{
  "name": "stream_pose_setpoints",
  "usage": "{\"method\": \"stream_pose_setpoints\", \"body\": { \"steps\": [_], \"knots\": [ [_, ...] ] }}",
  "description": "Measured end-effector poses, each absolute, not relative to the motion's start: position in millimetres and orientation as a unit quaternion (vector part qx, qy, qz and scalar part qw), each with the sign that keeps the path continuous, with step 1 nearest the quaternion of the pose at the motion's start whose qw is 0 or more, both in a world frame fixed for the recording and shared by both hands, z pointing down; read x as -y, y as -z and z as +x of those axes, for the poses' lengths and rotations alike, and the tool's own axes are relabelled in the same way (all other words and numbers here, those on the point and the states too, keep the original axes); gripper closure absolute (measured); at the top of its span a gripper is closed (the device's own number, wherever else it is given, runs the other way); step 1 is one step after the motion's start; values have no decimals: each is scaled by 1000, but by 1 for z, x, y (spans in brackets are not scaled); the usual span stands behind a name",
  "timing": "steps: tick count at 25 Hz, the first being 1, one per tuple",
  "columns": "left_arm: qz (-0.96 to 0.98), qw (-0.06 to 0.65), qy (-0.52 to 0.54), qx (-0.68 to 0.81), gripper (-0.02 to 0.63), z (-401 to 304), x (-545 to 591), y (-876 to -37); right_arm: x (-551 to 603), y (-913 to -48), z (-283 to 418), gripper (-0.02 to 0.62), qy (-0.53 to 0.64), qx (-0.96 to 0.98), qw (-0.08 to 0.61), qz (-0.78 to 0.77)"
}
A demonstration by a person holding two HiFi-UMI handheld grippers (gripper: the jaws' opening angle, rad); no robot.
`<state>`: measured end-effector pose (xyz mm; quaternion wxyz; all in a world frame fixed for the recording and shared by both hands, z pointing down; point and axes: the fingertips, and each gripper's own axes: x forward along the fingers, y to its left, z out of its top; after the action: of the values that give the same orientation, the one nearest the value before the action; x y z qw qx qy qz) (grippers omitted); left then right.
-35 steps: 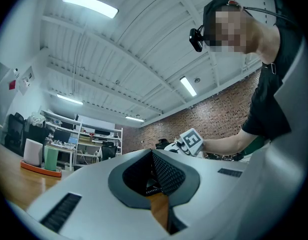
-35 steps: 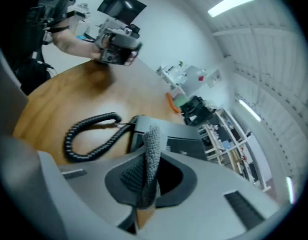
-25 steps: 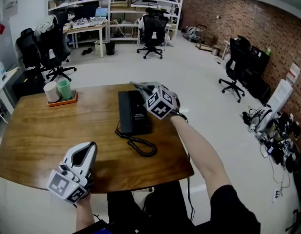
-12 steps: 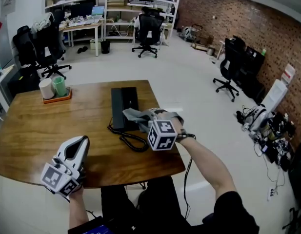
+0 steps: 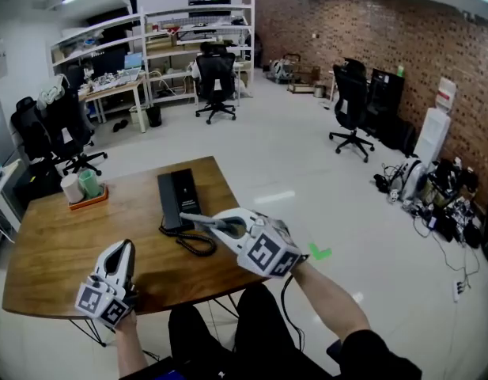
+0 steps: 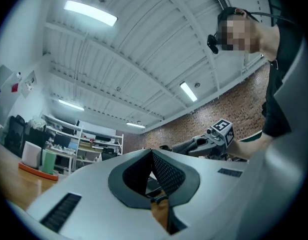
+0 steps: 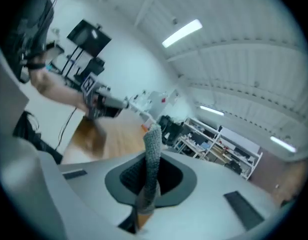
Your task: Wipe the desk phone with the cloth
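The black desk phone (image 5: 174, 199) lies on the brown table (image 5: 62, 252), its coiled cord (image 5: 192, 244) trailing toward the near edge. My right gripper (image 5: 216, 222) hovers over the cord, in front of the phone. It is shut on a grey cloth (image 5: 194, 219) that sticks out toward the phone, and the same cloth (image 7: 153, 154) stands up between the jaws in the right gripper view. At the table's near left edge my left gripper (image 5: 125, 248) is shut and holds nothing. The jaws (image 6: 152, 154) meet in the left gripper view, where the right gripper (image 6: 213, 136) shows beyond them.
An orange tray (image 5: 89, 199) with a white cup and a green cup sits at the table's far left. Office chairs (image 5: 350, 105), desks and shelving (image 5: 188, 50) stand around the room. Cables and boxes lie along the brick wall on the right.
My right gripper has drawn back from over the phone toward the table's near edge, keeping the cloth. The head view has pulled back. The left gripper stays at the near left edge.
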<state>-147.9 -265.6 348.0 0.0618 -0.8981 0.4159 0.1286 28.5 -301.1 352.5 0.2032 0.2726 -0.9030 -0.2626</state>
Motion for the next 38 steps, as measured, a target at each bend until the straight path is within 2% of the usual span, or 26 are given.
{"method": "stream_pose_setpoints", "body": {
  "steps": [4,6,9,14,20,25,38],
  "knots": [
    [-912,52,-157,-375,612,-106,236,-322,251,-288,61,571,185,937,25,295],
    [-919,58,-159,-357,612,-88,219,-303,227,-270,73,571,160,944,-29,288],
    [-928,74,-153,-332,612,-63,191,-279,192,-248,78,571,166,945,-75,271],
    [-940,89,-135,-300,612,-19,135,-265,130,-237,86,571,184,945,-105,249],
    [-942,107,-152,-281,612,6,68,-239,57,-228,90,571,224,940,-101,238],
    [-928,132,-173,-303,612,-1,20,-229,4,-221,82,571,256,937,-95,218],
    [-915,108,-187,-342,612,-26,-65,-252,-78,-243,44,571,273,945,-76,164]
  ]
}}
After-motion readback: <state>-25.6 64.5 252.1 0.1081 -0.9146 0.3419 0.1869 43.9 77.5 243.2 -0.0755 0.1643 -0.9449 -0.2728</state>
